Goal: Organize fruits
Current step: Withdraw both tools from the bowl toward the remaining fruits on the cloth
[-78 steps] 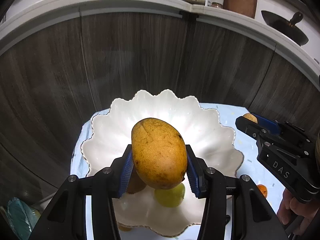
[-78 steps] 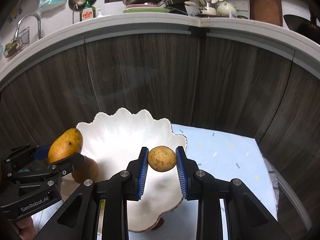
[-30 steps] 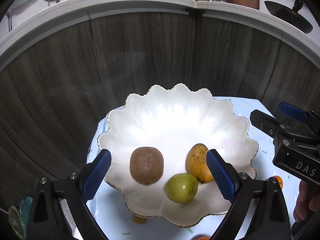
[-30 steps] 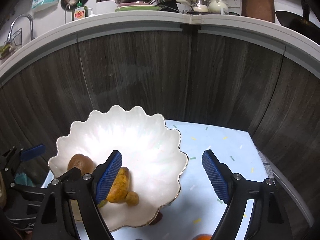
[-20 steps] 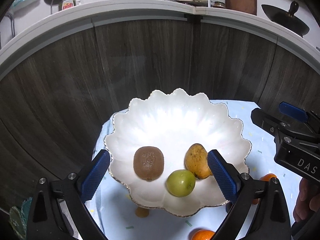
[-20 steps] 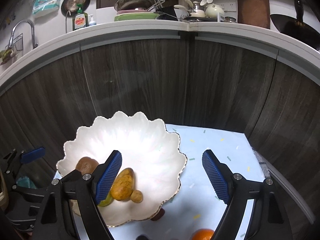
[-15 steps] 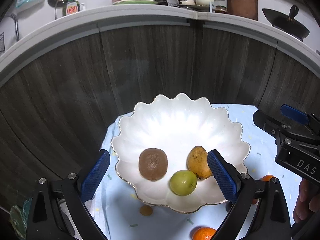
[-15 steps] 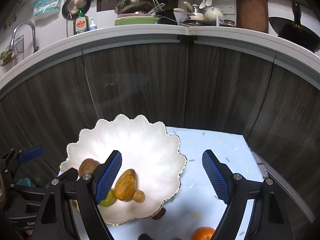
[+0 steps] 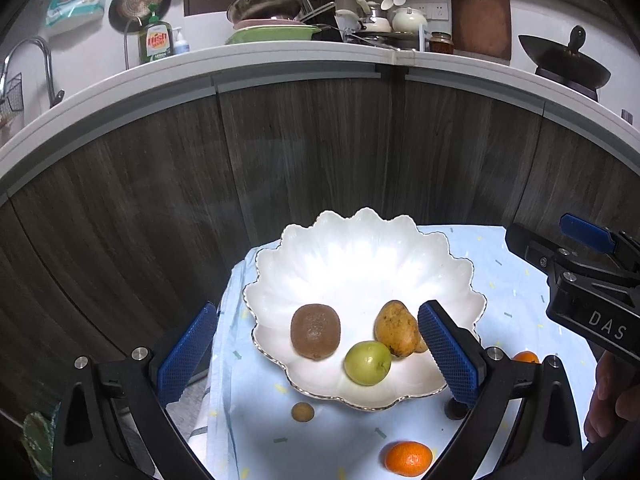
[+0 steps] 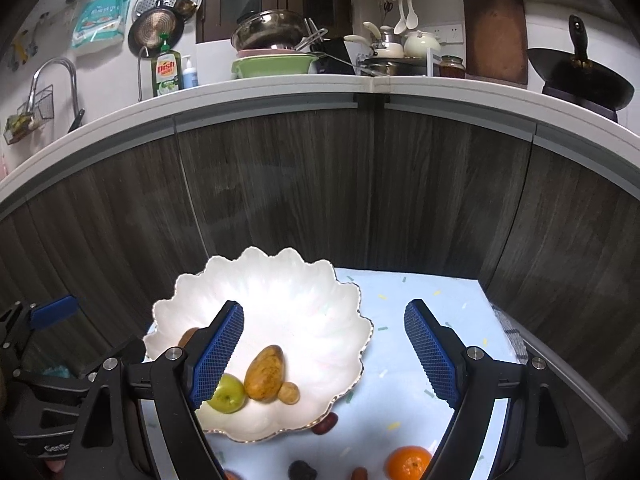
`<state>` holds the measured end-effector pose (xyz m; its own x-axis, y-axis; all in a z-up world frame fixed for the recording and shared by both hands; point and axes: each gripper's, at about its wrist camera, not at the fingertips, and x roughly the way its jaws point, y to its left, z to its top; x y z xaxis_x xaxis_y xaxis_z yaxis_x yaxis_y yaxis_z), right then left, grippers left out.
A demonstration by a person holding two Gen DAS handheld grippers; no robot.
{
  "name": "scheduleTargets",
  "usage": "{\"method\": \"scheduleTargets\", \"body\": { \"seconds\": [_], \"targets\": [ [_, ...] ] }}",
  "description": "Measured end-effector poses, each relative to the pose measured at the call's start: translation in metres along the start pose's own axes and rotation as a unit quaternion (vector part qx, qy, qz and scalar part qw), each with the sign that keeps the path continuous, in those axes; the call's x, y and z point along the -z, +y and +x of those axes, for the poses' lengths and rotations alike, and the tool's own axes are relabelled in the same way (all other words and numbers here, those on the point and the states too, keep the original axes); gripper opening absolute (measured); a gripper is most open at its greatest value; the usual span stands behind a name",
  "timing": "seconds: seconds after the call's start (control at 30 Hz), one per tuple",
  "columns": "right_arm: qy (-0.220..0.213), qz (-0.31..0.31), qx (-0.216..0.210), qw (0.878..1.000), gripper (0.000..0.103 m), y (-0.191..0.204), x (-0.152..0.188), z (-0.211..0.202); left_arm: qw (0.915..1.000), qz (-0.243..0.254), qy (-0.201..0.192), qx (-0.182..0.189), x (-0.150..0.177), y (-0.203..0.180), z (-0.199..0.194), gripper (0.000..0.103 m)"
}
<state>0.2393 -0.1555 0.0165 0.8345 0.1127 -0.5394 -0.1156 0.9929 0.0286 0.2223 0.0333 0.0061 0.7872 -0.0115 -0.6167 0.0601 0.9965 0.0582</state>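
A white scalloped bowl [image 9: 360, 264] holds a kiwi [image 9: 315, 331], a green fruit [image 9: 367, 362], a yellow mango [image 9: 396, 327] and a small brown fruit [image 10: 289, 393] beside the mango. My left gripper [image 9: 318, 312] hovers above the bowl's near side. Its jaws are opening and nothing is between them. Over the bowl's right rim [image 10: 362, 332] my right gripper [image 10: 324, 308] stands open and empty. Each gripper shows at the edge of the other's view: the right gripper [image 9: 544, 232], the left gripper [image 10: 92, 328].
On the light blue cloth [image 10: 420, 320] in front of the bowl lie an orange [image 9: 408, 458], a second orange [image 9: 526, 357], a small brown fruit [image 9: 302, 411] and a dark red fruit [image 10: 325, 424]. Dark wood cabinet fronts [image 9: 320, 152] rise right behind the table.
The mango and the small brown fruit, once held in the grippers, now lie in the bowl. Both grippers have drawn back and up, so more cloth and loose fruit show.
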Motion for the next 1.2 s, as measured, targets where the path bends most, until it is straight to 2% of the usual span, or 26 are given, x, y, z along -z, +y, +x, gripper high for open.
{"method": "scheduleTargets", "body": {
  "seconds": [0.5, 1.2],
  "targets": [
    [-0.002, 0.013, 0.000, 1.000, 0.083, 0.000, 0.011, -0.019, 1.0000, -0.001, -0.009, -0.004, 0.012, 0.004, -0.022, 0.102],
    [0.014, 0.026, 0.026, 0.999, 0.083, 0.026, 0.054, -0.033, 0.9997, 0.022, 0.007, -0.004, 0.050, 0.026, -0.025, 0.102]
  ]
}}
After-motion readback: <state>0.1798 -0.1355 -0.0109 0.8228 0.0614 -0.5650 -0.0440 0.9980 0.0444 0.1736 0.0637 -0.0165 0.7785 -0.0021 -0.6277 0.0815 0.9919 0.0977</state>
